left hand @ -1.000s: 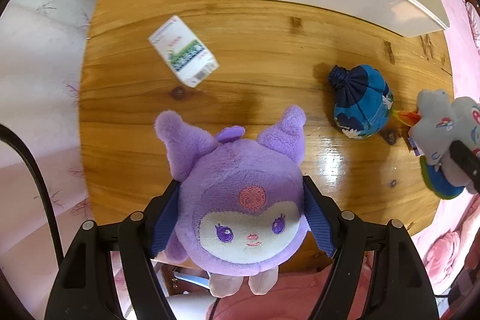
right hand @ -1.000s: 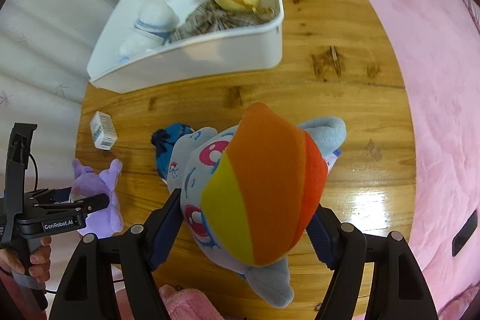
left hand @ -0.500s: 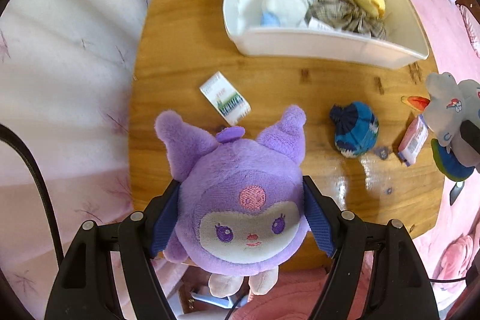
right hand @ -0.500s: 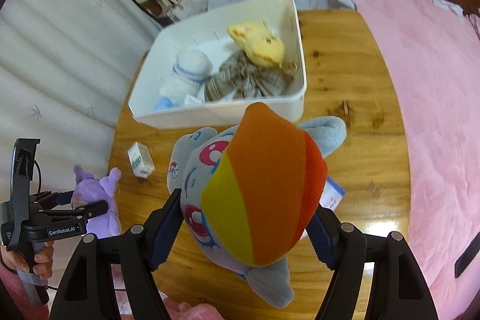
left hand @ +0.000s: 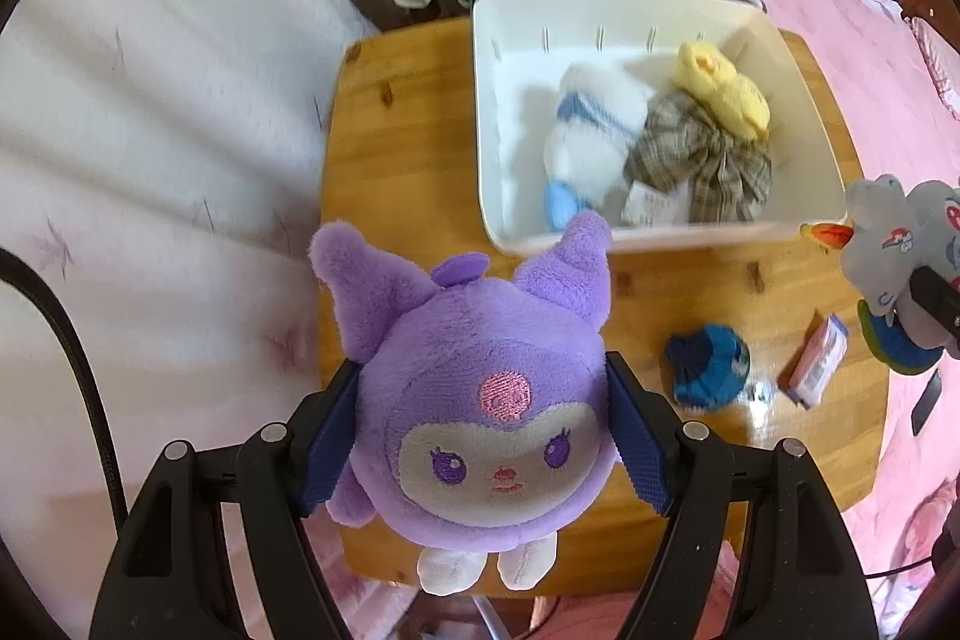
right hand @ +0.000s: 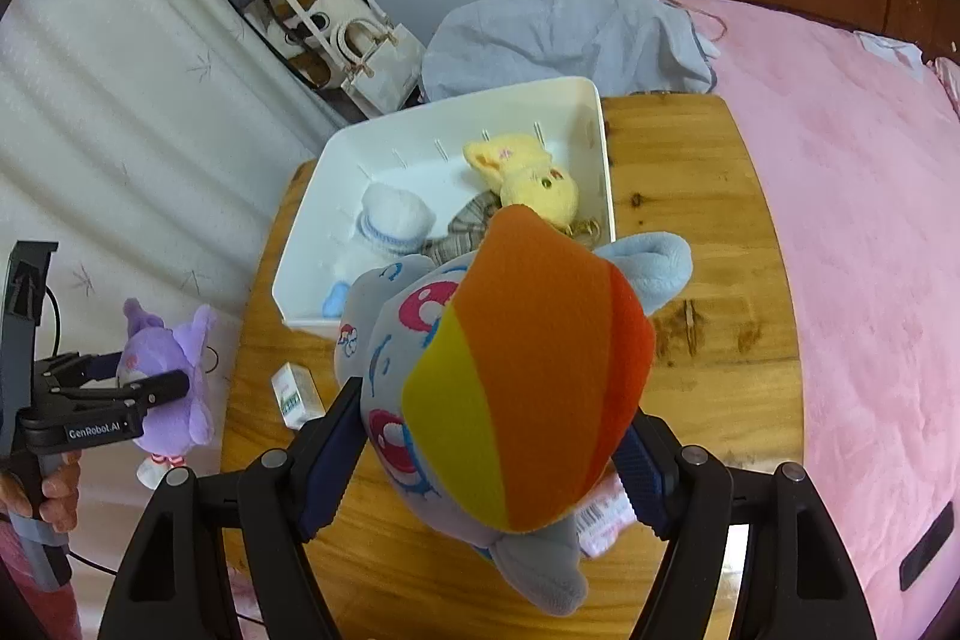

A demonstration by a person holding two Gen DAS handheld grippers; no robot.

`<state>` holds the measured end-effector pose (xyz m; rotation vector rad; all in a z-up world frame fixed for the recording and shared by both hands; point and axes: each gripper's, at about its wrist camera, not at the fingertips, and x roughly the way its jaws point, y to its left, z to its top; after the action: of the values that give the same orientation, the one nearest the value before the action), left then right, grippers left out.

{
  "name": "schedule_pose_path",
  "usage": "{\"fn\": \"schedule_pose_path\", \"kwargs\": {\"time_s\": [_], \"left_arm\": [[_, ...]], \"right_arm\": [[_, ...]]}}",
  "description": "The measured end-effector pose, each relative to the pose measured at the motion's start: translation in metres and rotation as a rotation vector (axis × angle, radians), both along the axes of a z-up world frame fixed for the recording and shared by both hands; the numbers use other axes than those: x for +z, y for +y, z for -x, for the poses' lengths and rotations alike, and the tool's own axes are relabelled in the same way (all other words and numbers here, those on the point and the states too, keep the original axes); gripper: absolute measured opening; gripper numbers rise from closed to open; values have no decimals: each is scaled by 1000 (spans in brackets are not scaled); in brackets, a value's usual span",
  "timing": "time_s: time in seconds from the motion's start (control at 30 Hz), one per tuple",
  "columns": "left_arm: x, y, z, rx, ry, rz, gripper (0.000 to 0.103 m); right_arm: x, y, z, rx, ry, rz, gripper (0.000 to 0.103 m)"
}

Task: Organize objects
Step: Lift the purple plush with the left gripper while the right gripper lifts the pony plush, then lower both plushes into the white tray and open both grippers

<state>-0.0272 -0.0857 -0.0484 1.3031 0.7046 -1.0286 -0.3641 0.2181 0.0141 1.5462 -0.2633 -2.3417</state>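
Matte black two-finger frames on both the left gripper (left hand: 483,436) and the right gripper (right hand: 483,460), dark blue ribbed pads (left hand: 637,445), round silver screws, white "GenRobot.AI" lettering, a thin black cable (left hand: 78,358) beside the left gripper, bare fingers (right hand: 57,499) around its grey handle.

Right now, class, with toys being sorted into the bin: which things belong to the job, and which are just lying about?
Job:
purple plush in left gripper
rainbow pony plush in right gripper
white bin
blue pouch
pink packet

Lying about:
handbags
grey cloth
pink bedspread
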Motion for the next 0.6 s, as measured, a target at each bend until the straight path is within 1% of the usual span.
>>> {"fn": "schedule_pose_path", "kwargs": {"time_s": [0.17, 0.33, 0.6], "left_arm": [[6, -31, -4, -30, -5, 29, 78], [6, -63, -3, -60, 29, 65, 78], [-3, -102, 6, -152, 80, 138, 78]], "right_arm": [[-5, -5, 21, -17, -4, 19, 76], [-14, -11, 41, -27, -9, 30, 76], [-37, -19, 71, -36, -8, 67, 76]]}}
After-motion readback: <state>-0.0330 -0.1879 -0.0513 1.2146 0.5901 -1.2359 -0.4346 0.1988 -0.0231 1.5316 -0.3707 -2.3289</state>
